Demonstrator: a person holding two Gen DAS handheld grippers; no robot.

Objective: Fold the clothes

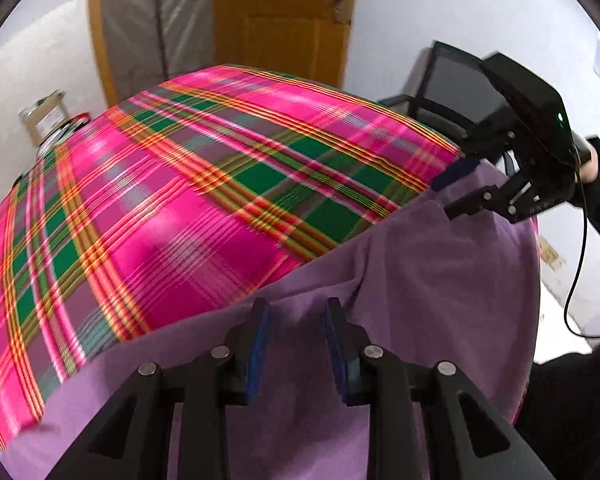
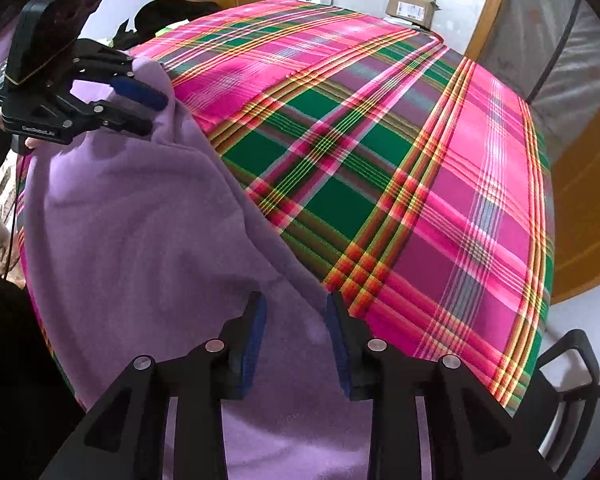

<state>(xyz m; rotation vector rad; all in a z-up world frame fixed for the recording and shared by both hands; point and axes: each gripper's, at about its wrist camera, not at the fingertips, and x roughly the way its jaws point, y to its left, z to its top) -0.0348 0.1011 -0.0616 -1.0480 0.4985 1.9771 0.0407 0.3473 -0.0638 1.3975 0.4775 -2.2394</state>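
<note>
Black jaws with blue pads of the left hand-held gripper [image 1: 296, 344] spread over soft lilac-purple fleece garment [image 1: 380, 280], nothing pinched between them; pads part-way apart, cloth lying below rather than clamped; same at the right hand-held gripper [image 2: 296, 344], jaws parted above the fleece with no fabric pressed between the pads.

Fleece spread along the near edge of the table, on top of a glossy pink, green and orange plaid tablecloth [image 1: 160, 200]; far hem running diagonally, from about 8 o'clock to 2 o'clock in the left wrist view, from 11 o'clock down to 5 o'clock in the right wrist view; long axis thus roughly from one gripper to the other.

Seen from the left, right tool at 2 o'clock, sitting at the hem's far end; seen from the right, left tool at 10 o'clock, at the opposite corner; each end of the hem nearest its own gripper.

Likely next: closing on the hem directly ahead at 12 o'clock, both ends together, then carrying it over; risk of a skewed fold if one side bites first.
</note>
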